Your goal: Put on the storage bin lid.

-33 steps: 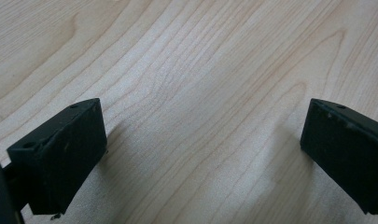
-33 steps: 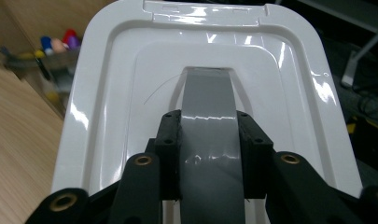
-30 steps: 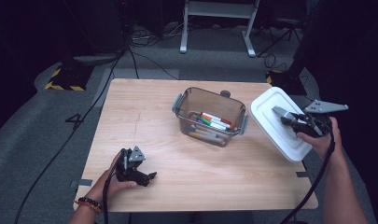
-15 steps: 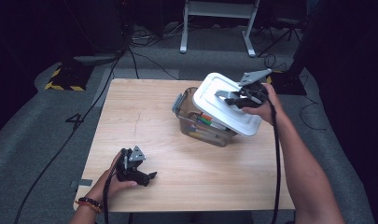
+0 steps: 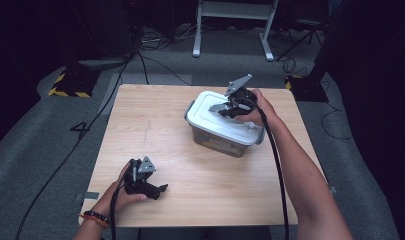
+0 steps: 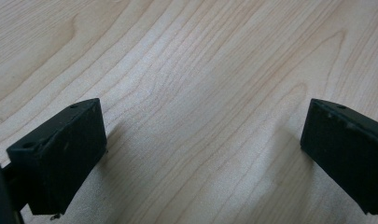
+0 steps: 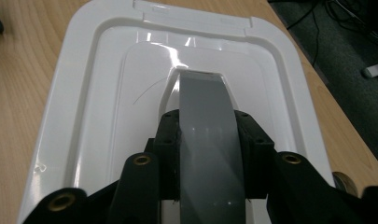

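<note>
A white lid point(image 5: 215, 117) lies over the clear plastic container point(image 5: 225, 144) at the right middle of the wooden table point(image 5: 150, 125); I cannot tell whether it is pressed down. My right gripper point(image 5: 226, 107) is shut on the lid's grey handle point(image 7: 205, 126), with a black finger point(image 7: 167, 137) on each side of it. The lid point(image 7: 98, 93) spreads out under the jaws in the right gripper view. My left gripper point(image 5: 157, 191) rests near the table's front left, held by a hand. Its jaws stand wide apart over bare wood point(image 6: 200, 70) with nothing between them.
Bare wood spreads across the left half and the front of the table. Cables point(image 5: 140, 60) trail over the grey floor behind and to the left. A white stand's legs point(image 5: 230, 30) are beyond the far edge, and a yellow-black striped block point(image 5: 70, 85) lies at far left.
My right gripper carried the white lid from the table's right edge leftward and it now lies over the container, hiding the markers inside. The left gripper has kept still.
</note>
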The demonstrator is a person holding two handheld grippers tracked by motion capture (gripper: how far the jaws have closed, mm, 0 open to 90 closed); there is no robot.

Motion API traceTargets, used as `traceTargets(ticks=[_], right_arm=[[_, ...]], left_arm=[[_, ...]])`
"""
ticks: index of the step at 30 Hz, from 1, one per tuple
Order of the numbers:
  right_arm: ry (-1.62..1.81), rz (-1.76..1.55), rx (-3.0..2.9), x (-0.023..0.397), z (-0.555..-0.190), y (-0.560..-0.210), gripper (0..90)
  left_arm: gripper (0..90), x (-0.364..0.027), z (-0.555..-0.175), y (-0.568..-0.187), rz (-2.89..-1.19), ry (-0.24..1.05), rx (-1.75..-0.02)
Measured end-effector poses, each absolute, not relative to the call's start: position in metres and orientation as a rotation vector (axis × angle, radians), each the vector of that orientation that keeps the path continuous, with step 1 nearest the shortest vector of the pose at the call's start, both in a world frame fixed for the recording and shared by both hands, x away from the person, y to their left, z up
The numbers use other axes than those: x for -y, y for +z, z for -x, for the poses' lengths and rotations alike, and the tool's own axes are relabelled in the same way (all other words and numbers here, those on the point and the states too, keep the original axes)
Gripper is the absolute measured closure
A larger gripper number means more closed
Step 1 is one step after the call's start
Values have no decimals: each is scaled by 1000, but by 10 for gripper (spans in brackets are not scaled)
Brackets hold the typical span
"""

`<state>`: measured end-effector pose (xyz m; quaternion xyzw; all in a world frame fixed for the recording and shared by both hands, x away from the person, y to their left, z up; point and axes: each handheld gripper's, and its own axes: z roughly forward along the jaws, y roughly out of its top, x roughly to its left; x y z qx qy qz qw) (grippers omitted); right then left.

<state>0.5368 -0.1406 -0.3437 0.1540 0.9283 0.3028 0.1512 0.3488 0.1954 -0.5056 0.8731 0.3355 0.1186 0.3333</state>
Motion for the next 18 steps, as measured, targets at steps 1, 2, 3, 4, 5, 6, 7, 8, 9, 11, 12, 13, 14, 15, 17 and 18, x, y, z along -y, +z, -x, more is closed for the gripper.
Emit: traceTargets(ticks=[1, 2, 3, 4, 5, 6, 7, 8, 9, 11, 12, 13, 14, 15, 17, 18], right_arm=[[833, -413, -2668, 134, -535, -346, 656], [824, -417, -2665, 134, -535, -346, 652], [825, -436, -2663, 134, -535, -346, 603], [833, -457, -2658, 136, -535, -346, 527], [836, -494, -2649, 139, -535, -345, 468], [846, -530, -2626, 144, -533, -343, 414], [888, -559, -2591, 153, -528, -339, 377], [933, -580, -2554, 163, -522, -335, 358], [956, -603, -2506, 175, -513, -330, 337], [1039, -629, -2450, 203, -492, -324, 307], [1037, -641, -2419, 217, -479, -322, 287], [1025, -633, -2383, 230, -464, -323, 268], [1042, -630, -2366, 244, -451, -325, 266], [1042, -630, -2366, 244, -451, -325, 266], [1118, -686, -2312, 284, -412, -346, 263], [1124, -719, -2315, 298, -401, -362, 253]], left_arm=[[5, -195, -349, -506, -2280, 309, -876], [5, -195, -349, -506, -2280, 309, -876], [5, -195, -349, -506, -2280, 310, -875], [5, -195, -349, -506, -2280, 310, -875], [5, -195, -349, -506, -2280, 310, -876], [6, -196, -349, -505, -2283, 313, -869], [6, -196, -349, -505, -2283, 310, -870], [7, -196, -349, -506, -2282, 310, -869], [7, -196, -348, -506, -2280, 308, -872], [6, -196, -349, -506, -2282, 309, -868], [6, -196, -349, -505, -2283, 310, -868], [6, -196, -349, -506, -2282, 310, -868], [6, -196, -349, -506, -2283, 310, -868], [6, -196, -349, -506, -2283, 310, -868], [6, -196, -349, -505, -2283, 310, -869], [5, -196, -349, -505, -2285, 313, -869]])
